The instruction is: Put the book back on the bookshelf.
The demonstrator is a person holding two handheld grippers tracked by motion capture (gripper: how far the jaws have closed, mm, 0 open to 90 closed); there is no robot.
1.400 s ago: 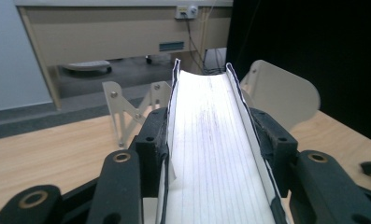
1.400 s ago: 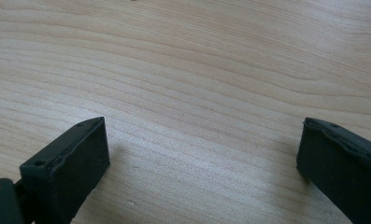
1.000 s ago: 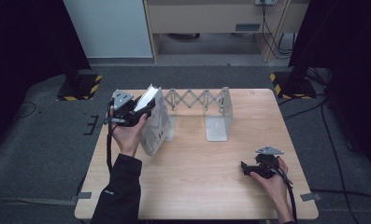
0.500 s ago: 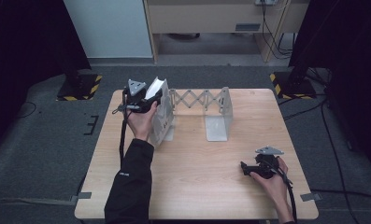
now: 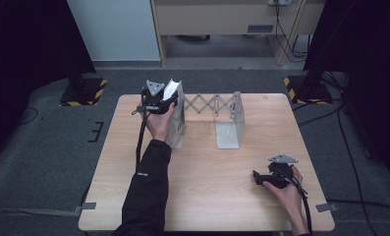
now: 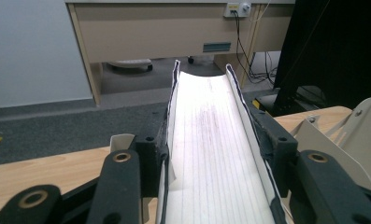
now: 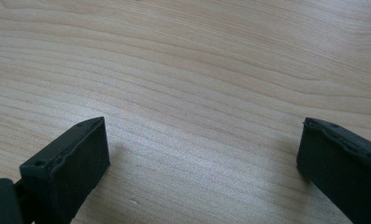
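While the right gripper [image 5: 273, 175] rests with jaws apart on the near counter [image 5: 217, 196], the left gripper [image 5: 159, 101] clamps a lined notebook [image 6: 211, 154] lengthwise, pointing away, just above the expanding metal book rack [image 5: 209, 115], its left end plate directly beneath.

A light wooden table [image 5: 207, 196] stands on grey carpet. A grey metal expanding file rack [image 5: 217, 115] sits on its far half. Nearer the person than the rack and to its right, the right gripper [image 5: 268, 177] rests on the wood.
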